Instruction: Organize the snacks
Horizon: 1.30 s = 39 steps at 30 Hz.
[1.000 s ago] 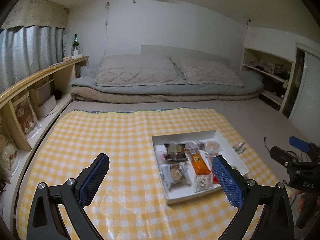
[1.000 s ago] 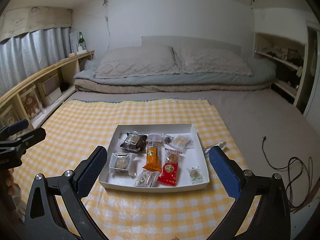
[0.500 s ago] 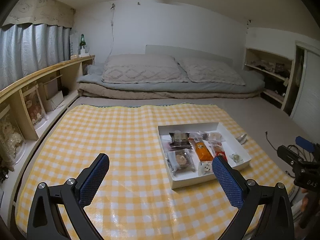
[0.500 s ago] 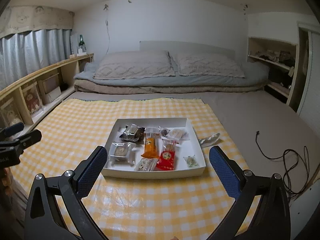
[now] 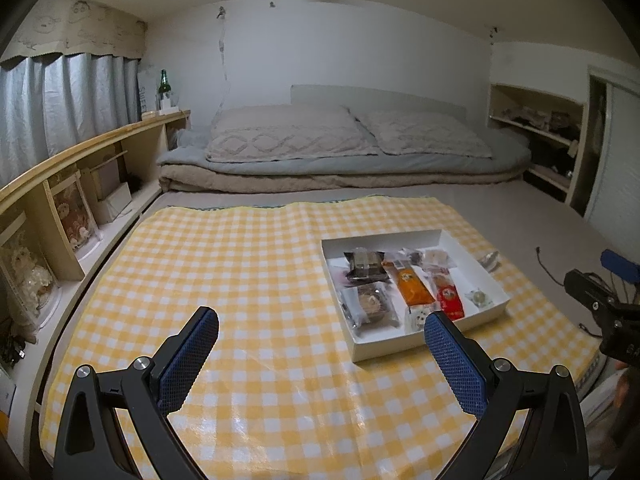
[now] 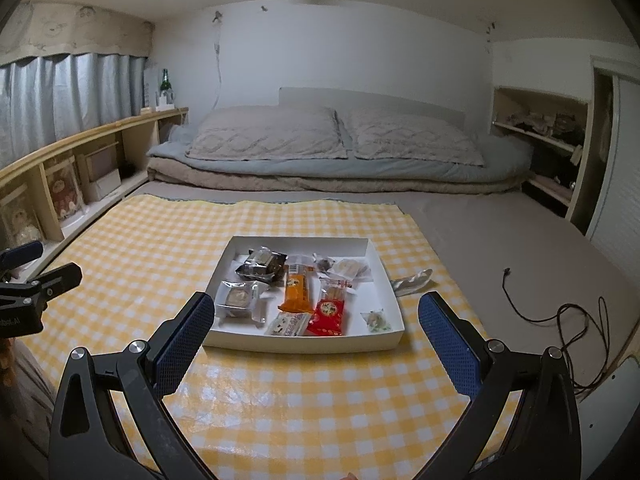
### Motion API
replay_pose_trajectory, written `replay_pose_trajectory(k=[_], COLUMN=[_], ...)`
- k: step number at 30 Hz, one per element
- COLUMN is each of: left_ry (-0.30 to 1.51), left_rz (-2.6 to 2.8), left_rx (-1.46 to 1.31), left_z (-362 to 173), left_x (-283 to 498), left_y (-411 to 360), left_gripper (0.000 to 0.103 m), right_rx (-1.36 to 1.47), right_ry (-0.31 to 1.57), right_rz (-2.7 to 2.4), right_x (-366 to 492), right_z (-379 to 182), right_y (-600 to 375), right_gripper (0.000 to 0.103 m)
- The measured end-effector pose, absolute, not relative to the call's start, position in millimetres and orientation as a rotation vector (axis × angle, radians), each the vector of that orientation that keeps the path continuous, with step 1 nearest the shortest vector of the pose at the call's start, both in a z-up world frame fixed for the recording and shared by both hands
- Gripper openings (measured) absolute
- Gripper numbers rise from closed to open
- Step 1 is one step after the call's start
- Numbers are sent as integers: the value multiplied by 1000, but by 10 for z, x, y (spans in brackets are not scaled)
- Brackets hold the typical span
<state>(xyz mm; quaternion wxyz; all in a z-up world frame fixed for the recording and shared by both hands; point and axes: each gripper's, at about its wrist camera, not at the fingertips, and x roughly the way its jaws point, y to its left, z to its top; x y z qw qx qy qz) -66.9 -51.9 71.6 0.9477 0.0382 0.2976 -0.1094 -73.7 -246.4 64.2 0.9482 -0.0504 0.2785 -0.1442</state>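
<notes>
1. Both tools hang wide open and empty: the right gripper just short of the white tray, the left gripper out to the tray's left over the checked cloth.
2. Inside the tray lie wrapped snacks; one silver wrapper sits outside, just right of it.
3. Looks light, crinkly and slippery. The cake pack likely crushes, so pinch the sealed edges.
4. Orange bar runs near-to-far, the red packet alongside.
</notes>
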Motion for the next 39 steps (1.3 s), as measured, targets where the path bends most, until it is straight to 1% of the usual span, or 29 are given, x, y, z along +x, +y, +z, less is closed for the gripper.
replay_pose_trajectory(k=[39], left_ry=[606], left_rz=[-210], left_rx=[71], left_z=[689], left_x=[-647], left_y=[-501], left_gripper=[103], right_rx=[-106], right_ry=[568], right_rz=[-274], right_x=[-718], right_z=[624], right_y=[-2404], right_gripper=[103])
